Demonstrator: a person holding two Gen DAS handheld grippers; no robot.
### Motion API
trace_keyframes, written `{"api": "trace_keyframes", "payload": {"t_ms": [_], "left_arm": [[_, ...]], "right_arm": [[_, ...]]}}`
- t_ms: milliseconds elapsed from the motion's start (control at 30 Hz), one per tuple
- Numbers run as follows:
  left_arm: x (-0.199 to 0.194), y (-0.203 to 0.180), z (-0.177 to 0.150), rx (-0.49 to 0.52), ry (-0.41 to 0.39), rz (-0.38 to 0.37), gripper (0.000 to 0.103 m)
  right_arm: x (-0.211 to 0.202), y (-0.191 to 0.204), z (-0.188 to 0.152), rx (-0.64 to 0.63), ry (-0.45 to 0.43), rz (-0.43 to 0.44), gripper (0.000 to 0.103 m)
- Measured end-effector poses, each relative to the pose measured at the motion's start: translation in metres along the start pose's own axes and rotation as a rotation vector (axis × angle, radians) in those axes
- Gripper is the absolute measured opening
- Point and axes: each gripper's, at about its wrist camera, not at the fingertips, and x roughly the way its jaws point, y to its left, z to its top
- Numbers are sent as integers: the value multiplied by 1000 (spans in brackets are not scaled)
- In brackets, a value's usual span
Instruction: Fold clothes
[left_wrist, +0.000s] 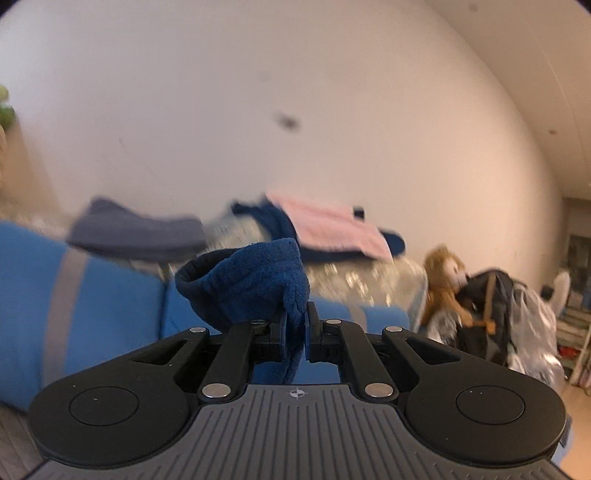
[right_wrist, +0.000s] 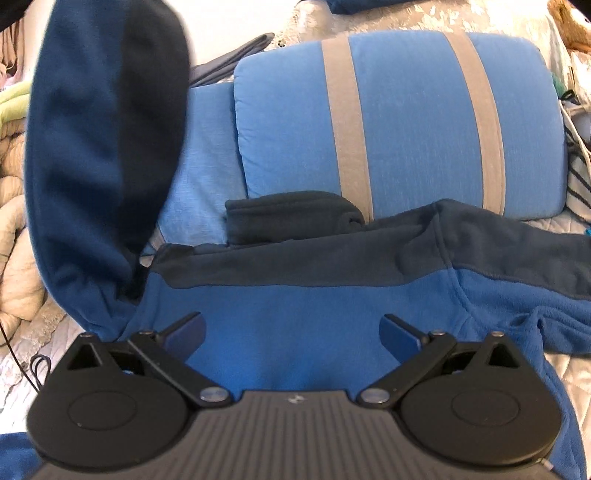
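The left gripper (left_wrist: 295, 325) points almost level, its 2 jaws drawn nearly together and pinching a fold of blue fleece (left_wrist: 258, 280) between the pads. The right gripper (right_wrist: 291, 332) tilts downward over the near part of the scene. Its 2 fingers (right_wrist: 400, 334) are spread wide apart with nothing clamped between them.
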Motion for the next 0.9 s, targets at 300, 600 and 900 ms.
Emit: {"api": "trace_keyframes", "payload": {"t_ms": [300,600,900], "left_arm": [[16,-33,-49,76,122,-49,83],[-3,12,-63,12,150,81,90],[-21,75,-138,-136,244,363,103]], "right_arm": [[2,-2,0,7,14,0,103],[4,-2,0,19,28,-5,103],[9,-3,-4,3,59,-40,103]]}}
